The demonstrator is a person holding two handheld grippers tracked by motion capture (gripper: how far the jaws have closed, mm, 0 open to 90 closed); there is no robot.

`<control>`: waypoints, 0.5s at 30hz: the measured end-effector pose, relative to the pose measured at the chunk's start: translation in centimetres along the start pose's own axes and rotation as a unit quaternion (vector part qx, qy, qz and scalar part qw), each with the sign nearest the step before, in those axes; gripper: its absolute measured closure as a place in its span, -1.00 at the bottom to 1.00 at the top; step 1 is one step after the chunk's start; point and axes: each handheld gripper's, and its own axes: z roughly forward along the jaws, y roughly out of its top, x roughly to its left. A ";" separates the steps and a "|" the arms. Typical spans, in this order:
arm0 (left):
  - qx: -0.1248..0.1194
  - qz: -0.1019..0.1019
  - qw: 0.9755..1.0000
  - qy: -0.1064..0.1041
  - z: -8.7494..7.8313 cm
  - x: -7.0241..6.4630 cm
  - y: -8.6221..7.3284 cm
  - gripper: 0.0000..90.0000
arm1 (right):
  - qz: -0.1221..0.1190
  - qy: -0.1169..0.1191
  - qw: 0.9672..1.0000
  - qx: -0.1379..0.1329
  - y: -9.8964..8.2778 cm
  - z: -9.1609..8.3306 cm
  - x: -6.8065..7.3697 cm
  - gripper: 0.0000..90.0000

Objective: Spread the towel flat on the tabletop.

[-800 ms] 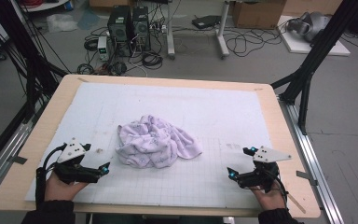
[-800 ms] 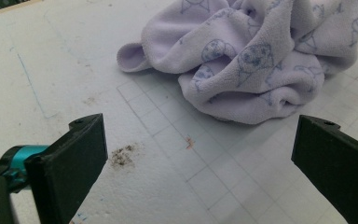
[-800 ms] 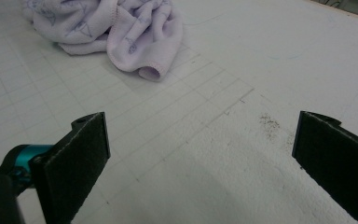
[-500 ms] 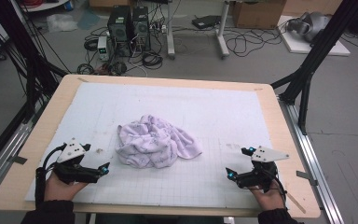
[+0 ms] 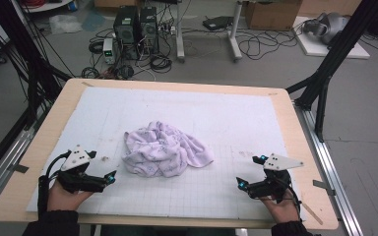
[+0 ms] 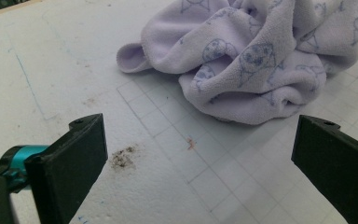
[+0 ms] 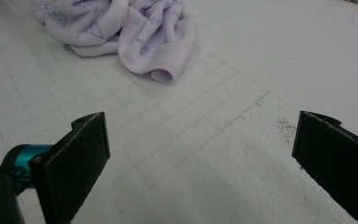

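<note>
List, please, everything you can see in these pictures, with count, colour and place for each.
towel: one, pale lilac with a small printed pattern, crumpled in a heap near the middle of the mat.
mat: one, white with a faint grid, covering most of the table.
table: one, light wood, its rim showing around the mat.
computer towers: two, black, on the floor beyond the table, among cables.
cardboard box: one, brown, on the floor at the far right.
left gripper: one, black, open, near edge of the mat, left of the towel.
right gripper: one, black, open, near edge, right of the towel.
</note>
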 end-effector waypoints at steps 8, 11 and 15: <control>-0.006 -0.002 1.000 0.007 -0.1 0.2 0.3 -0.92 | 0.005 0.024 1.000 -0.004 1.6 0.6 -0.1 -0.94; -0.007 -0.005 1.000 0.006 -0.1 0.2 0.3 -0.92 | 0.003 0.032 0.999 -0.002 2.8 1.2 -0.2 -0.94; -0.006 -0.004 1.000 0.005 -0.1 0.1 0.3 -0.92 | -0.002 0.042 0.999 0.004 4.3 2.5 -0.1 -0.94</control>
